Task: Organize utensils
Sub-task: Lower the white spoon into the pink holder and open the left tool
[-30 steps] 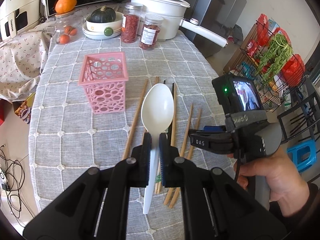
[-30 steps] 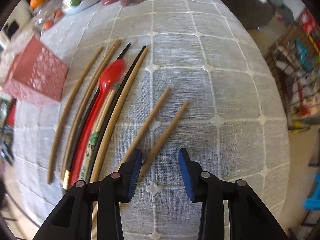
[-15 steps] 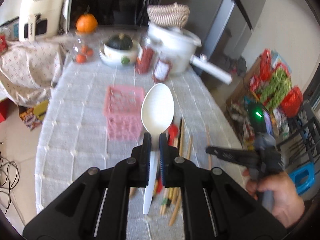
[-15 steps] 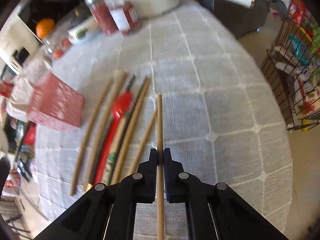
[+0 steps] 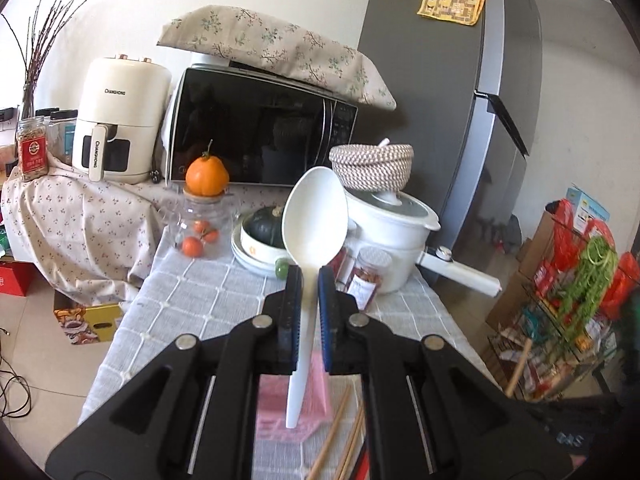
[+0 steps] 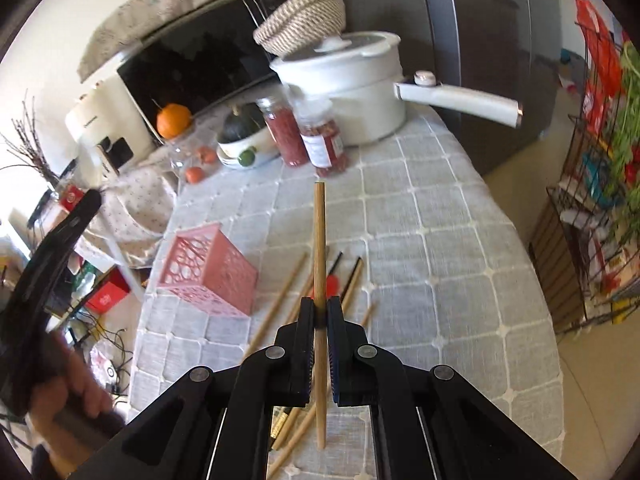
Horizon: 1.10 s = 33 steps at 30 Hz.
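A white spoon [image 5: 314,220] is clamped by its handle in the left gripper [image 5: 309,312], bowl uppermost, and a single wooden chopstick [image 6: 319,248] is pinched near its middle in the right gripper [image 6: 320,344]; both are held in the air above the checked tablecloth [image 6: 440,240]. The pink basket [image 6: 208,276], the likely destination, stands on the cloth, and the remaining chopsticks [image 6: 280,300] and a red spoon [image 6: 330,282] lie just beside it, on the side away from the person's hand [image 6: 68,400]. The chopstick is gripped on a very narrow, round surface, so it could pivot or slip between the pads if swung quickly, and its long free end could catch the basket rim and tip the light basket. The spoon's heavy bowl sits far above the grip, so it may rotate when tilted for insertion. If both hands converge on the basket together, the tools could collide. Compared with a second ago, the right jaws, then open around a chopstick lying on the cloth, have closed on it and lifted it clear. The spoon has been raised and tilted up, so that the microwave [image 5: 256,140] and the white pot [image 5: 390,240] behind the basket now fill the left view.
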Available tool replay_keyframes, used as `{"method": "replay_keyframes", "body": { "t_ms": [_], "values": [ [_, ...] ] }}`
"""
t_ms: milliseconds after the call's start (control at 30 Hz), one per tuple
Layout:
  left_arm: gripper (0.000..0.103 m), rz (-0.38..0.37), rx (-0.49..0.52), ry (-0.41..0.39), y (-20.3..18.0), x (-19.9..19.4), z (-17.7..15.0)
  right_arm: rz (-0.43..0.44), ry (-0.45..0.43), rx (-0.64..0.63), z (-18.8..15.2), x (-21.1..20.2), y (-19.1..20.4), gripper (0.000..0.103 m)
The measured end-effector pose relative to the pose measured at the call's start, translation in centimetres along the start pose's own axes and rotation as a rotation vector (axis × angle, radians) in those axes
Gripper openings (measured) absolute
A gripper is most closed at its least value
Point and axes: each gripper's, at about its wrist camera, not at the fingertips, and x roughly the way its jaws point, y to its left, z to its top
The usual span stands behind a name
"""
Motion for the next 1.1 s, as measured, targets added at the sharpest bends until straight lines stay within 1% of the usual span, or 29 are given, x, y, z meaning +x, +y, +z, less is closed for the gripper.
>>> {"method": "replay_keyframes", "body": {
  "t_ms": [233, 433, 567, 633, 700, 800, 967, 1100],
  "values": [
    [0.009, 0.031, -0.009, -0.034, -0.3, 3.0, -1.6, 0.017, -0.028, -0.017, 0.2, -0.8, 0.4, 0.006],
    [0.009, 0.063, -0.015, -0.01, 0.2, 4.8, -3.0, 0.019, -0.019, -0.022, 0.2, -0.5, 0.6, 0.006],
    [0.01, 0.079, 0.01, 0.017, 0.2, 4.9, -3.6, 0.016, -0.024, -0.024, 0.2, -0.6, 0.6, 0.006],
    [0.016, 0.085, 0.025, 0.034, 0.0, 4.7, -3.7, 0.013, -0.031, -0.024, 0.2, -0.7, 0.6, 0.006],
    [0.03, 0.092, 0.031, 0.052, 0.0, 4.6, -3.7, 0.015, -0.037, -0.023, 0.2, -0.9, 0.7, 0.006],
    [0.034, 0.097, 0.034, 0.066, -0.1, 3.8, -3.6, 0.027, -0.052, -0.022, 0.2, -1.5, 0.8, 0.006],
    [0.042, 0.099, 0.036, 0.125, -0.1, 2.3, -3.3, 0.046, -0.097, -0.03, 0.6, -3.1, 1.4, 0.006],
    [0.044, 0.127, 0.033, 0.179, 0.2, 0.5, -3.1, 0.086, -0.132, -0.025, 1.1, -4.5, 1.8, 0.006]
  ]
}}
